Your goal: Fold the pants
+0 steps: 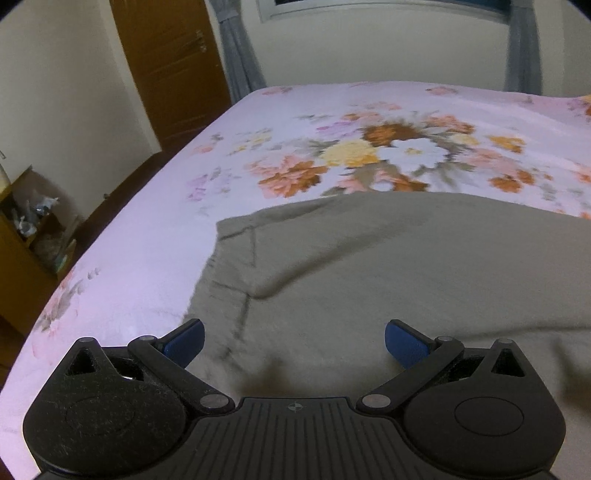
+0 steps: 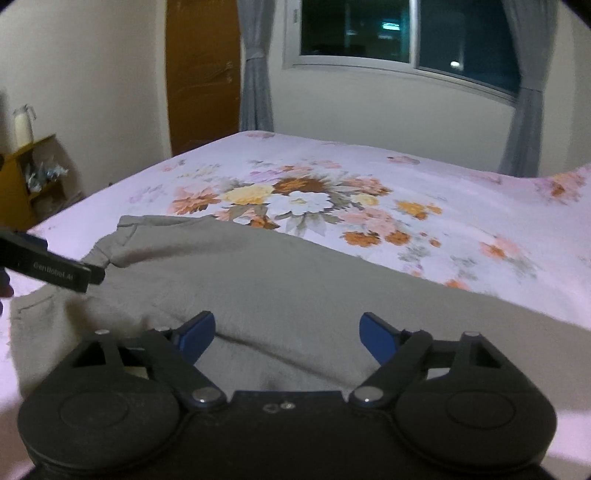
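Observation:
Grey-green pants (image 1: 388, 266) lie spread across the near part of a bed with a pink floral sheet (image 1: 332, 122). Their hemmed end is at the left, with one layer folded over it. My left gripper (image 1: 293, 341) is open, its blue pads apart just above the pants near that left end. My right gripper (image 2: 287, 334) is open above the pants (image 2: 277, 280) further right, over a raised crease. The left gripper's black body (image 2: 48, 264) shows at the left edge of the right wrist view, near the hem.
The bed sheet (image 2: 406, 192) stretches far ahead and to the right. A wooden door (image 2: 203, 74), grey curtains and a window (image 2: 406, 33) stand behind the bed. A small wooden shelf (image 1: 29, 229) with clutter stands on the floor to the left.

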Action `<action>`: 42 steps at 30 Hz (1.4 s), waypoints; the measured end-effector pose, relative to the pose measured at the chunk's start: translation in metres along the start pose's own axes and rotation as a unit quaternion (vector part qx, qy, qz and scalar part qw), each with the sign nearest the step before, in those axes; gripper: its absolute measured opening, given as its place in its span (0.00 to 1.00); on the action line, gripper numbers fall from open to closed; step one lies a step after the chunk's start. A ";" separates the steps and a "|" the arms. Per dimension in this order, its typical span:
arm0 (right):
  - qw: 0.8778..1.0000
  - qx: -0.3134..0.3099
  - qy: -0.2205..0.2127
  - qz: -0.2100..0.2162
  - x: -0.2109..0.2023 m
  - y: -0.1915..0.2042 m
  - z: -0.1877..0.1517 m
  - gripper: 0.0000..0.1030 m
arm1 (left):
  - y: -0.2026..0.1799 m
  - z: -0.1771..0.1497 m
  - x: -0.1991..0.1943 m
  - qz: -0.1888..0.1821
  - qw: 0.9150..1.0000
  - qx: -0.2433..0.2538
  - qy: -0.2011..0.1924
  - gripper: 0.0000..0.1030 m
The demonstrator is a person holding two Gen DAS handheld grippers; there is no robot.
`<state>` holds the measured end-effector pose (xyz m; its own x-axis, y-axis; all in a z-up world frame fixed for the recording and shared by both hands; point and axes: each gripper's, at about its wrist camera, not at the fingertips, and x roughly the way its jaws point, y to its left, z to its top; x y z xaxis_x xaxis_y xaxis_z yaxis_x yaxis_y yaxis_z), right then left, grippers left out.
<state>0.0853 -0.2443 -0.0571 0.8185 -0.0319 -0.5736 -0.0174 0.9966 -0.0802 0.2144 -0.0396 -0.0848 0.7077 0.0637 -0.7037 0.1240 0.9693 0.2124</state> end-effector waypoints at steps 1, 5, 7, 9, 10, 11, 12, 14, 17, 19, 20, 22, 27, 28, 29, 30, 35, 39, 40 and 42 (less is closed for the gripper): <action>1.000 -0.005 0.002 0.004 0.011 0.000 0.003 0.81 | 0.003 0.004 0.009 0.006 1.000 -0.001 0.001 1.00; 0.999 -0.026 0.019 0.029 0.056 -0.002 0.014 0.81 | 0.020 0.020 0.051 0.031 0.999 -0.013 0.013 1.00; 0.998 -0.035 0.031 0.038 0.080 -0.005 0.019 0.81 | 0.027 0.025 0.069 0.040 0.999 -0.016 0.016 1.00; 0.997 -0.040 0.038 0.048 0.100 -0.008 0.025 0.81 | 0.036 0.030 0.089 0.041 0.999 -0.026 0.024 1.00; 0.997 -0.045 0.043 0.049 0.111 -0.008 0.029 0.81 | 0.039 0.031 0.099 0.038 0.998 -0.029 0.027 1.00; 0.996 -0.050 0.047 0.051 0.122 -0.009 0.032 0.81 | 0.041 0.033 0.108 0.035 0.998 -0.031 0.031 1.00; 0.996 -0.054 0.049 0.054 0.131 -0.010 0.036 0.81 | 0.043 0.034 0.119 0.036 0.998 -0.032 0.037 1.00; 0.995 -0.059 0.055 0.055 0.151 -0.012 0.043 0.82 | 0.047 0.037 0.136 0.037 0.998 -0.034 0.045 1.00; 0.994 -0.072 0.066 0.056 0.179 -0.012 0.049 0.83 | 0.052 0.040 0.156 0.030 0.997 -0.037 0.054 1.00; 0.992 -0.079 0.076 0.059 0.197 -0.015 0.052 0.83 | 0.055 0.043 0.170 0.017 0.997 -0.040 0.063 1.00; 0.992 -0.080 0.081 0.060 0.207 -0.016 0.054 0.83 | 0.056 0.043 0.178 0.008 0.997 -0.041 0.066 1.00; 0.991 -0.086 0.087 0.059 0.224 -0.019 0.057 0.85 | 0.056 0.044 0.189 -0.005 0.997 -0.042 0.068 1.00; 0.990 -0.056 0.101 0.088 0.253 -0.029 0.068 0.79 | 0.064 0.047 0.208 -0.039 0.994 -0.066 0.071 1.00; 0.988 -0.052 0.101 0.101 0.255 -0.030 0.068 0.67 | 0.065 0.048 0.209 -0.042 0.994 -0.069 0.069 1.00; 0.988 -0.051 0.101 0.109 0.255 -0.029 0.069 0.60 | 0.067 0.048 0.210 -0.044 0.994 -0.072 0.069 1.00; 0.987 -0.052 0.102 0.116 0.254 -0.028 0.069 0.39 | 0.067 0.047 0.210 -0.046 0.994 -0.076 0.068 0.99; 0.984 -0.075 0.098 0.126 0.233 -0.016 0.068 0.07 | 0.071 0.043 0.196 -0.036 0.993 -0.100 0.049 0.59; 0.986 -0.098 0.044 0.129 0.174 0.001 0.067 0.06 | 0.077 0.038 0.177 -0.035 0.994 -0.104 0.030 0.51; 0.985 -0.109 0.033 0.132 0.155 0.006 0.065 0.06 | 0.078 0.038 0.169 -0.033 0.994 -0.102 0.022 0.46; 0.981 -0.137 0.012 0.134 0.117 0.021 0.058 0.05 | 0.083 0.035 0.149 -0.025 0.994 -0.102 0.008 0.29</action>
<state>0.2138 -0.2225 -0.0782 0.7498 0.2226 -0.6231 -0.3859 0.9121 -0.1384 0.3550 0.0414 -0.1483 0.6930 0.0162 -0.7208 0.0137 0.9993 0.0357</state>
